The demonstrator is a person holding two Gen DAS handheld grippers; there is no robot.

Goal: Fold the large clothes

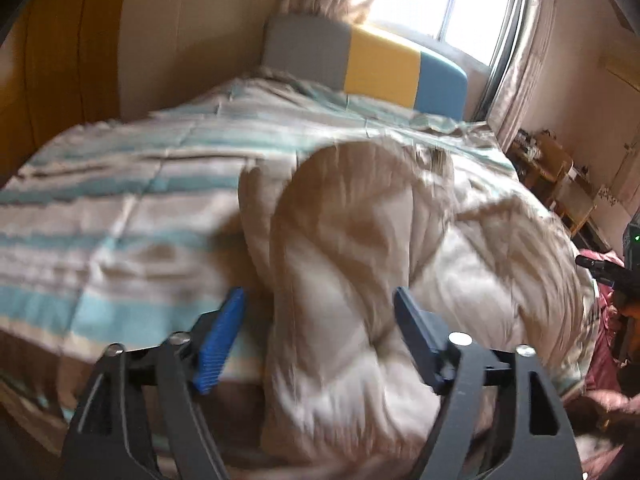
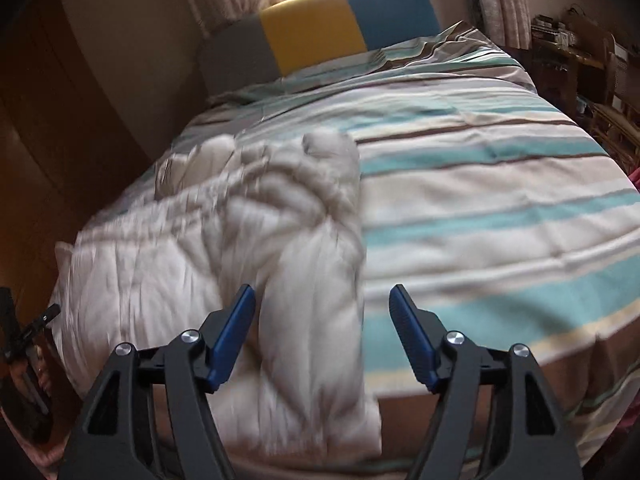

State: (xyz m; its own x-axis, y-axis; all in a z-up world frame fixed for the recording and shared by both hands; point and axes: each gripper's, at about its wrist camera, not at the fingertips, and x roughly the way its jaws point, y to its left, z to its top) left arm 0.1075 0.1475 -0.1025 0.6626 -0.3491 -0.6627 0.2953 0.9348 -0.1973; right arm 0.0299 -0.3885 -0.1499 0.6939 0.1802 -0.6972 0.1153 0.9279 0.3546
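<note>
A large cream quilted puffer jacket [image 1: 360,248] lies crumpled on the striped bed [image 1: 120,208]. In the left wrist view a sleeve hangs over the bed's near edge, between the open blue fingers of my left gripper [image 1: 320,296]. In the right wrist view the same jacket [image 2: 240,232] covers the bed's left part, with a sleeve between the open fingers of my right gripper [image 2: 322,292]. Neither gripper holds anything. The jacket is motion-blurred. The other gripper shows at the right edge of the left wrist view [image 1: 608,272] and at the left edge of the right wrist view [image 2: 32,328].
The bed has a teal, white and brown striped cover [image 2: 500,200] and a grey, yellow and blue headboard [image 2: 320,28] under a bright window. A wooden wardrobe [image 1: 48,60] stands at the left. Cluttered wooden furniture [image 1: 552,168] stands right of the bed. Pink cloth [image 1: 604,320] lies at the right.
</note>
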